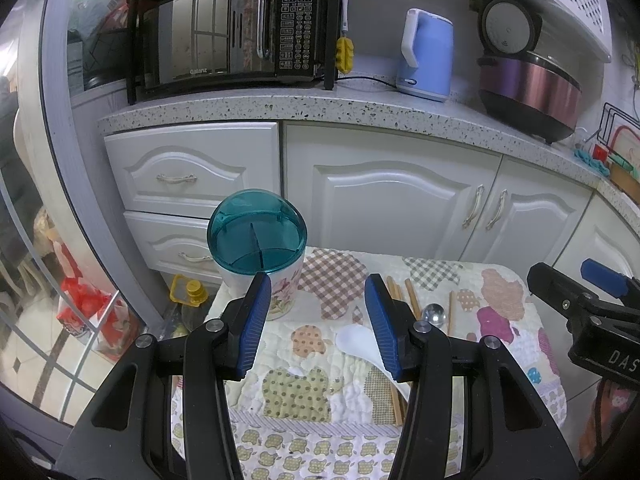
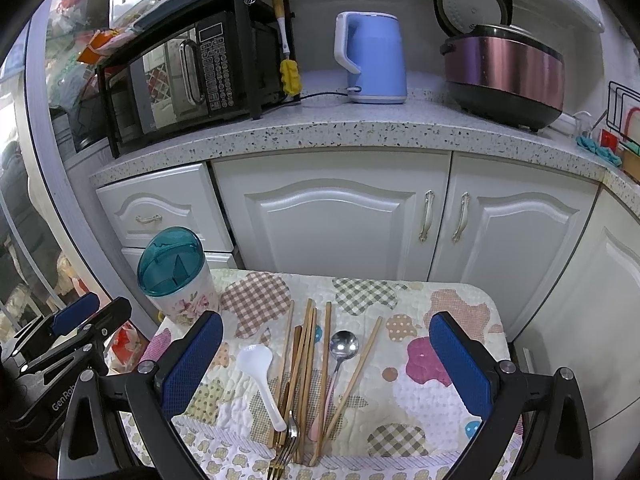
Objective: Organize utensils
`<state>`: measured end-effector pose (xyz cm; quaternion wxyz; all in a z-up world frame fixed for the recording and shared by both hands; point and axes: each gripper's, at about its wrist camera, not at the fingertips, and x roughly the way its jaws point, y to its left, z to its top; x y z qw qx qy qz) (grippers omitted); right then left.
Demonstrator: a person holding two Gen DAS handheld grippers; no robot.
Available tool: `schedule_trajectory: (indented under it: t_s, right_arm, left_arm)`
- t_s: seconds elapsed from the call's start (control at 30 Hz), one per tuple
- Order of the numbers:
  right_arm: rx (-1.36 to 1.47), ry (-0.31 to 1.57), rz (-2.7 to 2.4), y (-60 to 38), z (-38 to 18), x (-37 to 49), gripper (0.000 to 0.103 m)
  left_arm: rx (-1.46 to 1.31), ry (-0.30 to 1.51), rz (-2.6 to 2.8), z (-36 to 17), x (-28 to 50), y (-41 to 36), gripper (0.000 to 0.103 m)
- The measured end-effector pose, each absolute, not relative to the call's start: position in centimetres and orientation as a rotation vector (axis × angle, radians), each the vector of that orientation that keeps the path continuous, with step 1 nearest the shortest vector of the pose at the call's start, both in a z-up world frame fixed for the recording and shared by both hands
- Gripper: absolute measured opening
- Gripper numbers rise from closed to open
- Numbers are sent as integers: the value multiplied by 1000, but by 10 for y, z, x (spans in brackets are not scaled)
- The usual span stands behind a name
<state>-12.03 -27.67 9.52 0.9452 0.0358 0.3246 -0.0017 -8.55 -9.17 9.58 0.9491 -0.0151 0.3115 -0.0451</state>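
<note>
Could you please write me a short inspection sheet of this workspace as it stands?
Surface: quilted patchwork cloth covers the small table.
Job's things: utensil holder with teal lid stands at the cloth's far left corner; wooden chopsticks, white plastic spoon, metal spoon and fork lie loose mid-cloth.
Clutter: nothing seen on the cloth.
Grippers: left gripper open, empty; right gripper open, empty, above the utensils.
Cables: black cord runs along the counter to the blue kettle.
Surroundings: white cabinets, microwave, rice cooker with lid up.
</note>
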Motion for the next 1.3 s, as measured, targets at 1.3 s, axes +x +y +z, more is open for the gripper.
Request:
schedule_trajectory:
  t_s: [1.3]
  right_arm:
    - [67, 698, -6, -278, 87, -112, 102]
  left_arm:
    - [-45, 660, -89, 85, -79, -92, 49]
